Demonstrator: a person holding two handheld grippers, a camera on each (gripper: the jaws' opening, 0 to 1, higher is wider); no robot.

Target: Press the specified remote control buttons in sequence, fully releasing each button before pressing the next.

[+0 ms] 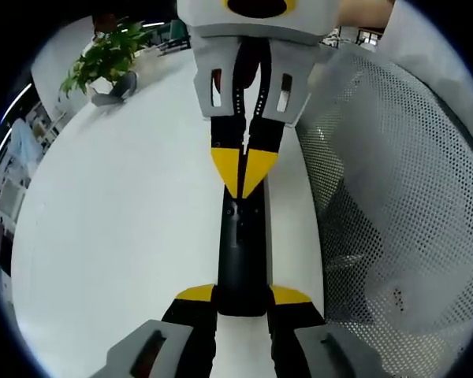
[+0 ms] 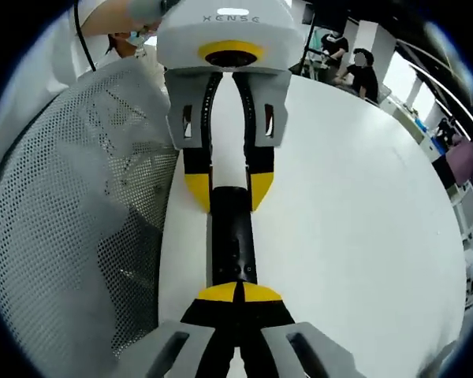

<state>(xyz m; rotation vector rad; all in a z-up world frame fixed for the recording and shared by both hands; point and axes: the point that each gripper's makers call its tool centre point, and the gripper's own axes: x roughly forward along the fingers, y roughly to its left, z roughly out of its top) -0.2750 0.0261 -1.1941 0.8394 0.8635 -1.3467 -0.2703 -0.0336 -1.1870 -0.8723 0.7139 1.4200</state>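
1. One big white table (image 1: 126,236) lies under everything. A mesh chair back (image 1: 394,205) stands at its edge, and a green plant (image 1: 102,59) sits far off at the other side.

2. Two claws meet over the table, tip to tip, with a long black remote (image 1: 240,252) between them.

3. Left gripper (image 1: 243,298) holds the near end of the remote. Its yellow tips sit on each side of that end, touching it, so its jaws are part way apart and clamped on the remote.

4. Right gripper (image 2: 239,293) comes from the far end. Its two yellow tips are pinched together to a point, and that point rests on top of the remote, where the buttons are.

5. In the left gripper view the remote lies flat on the table and runs straight away from the left claw, toward the right one. Its long side lines up with both claws.

6. I think the right claw is the one doing the pressing, since its point is right on the buttons. Which button is under it is too small to tell.
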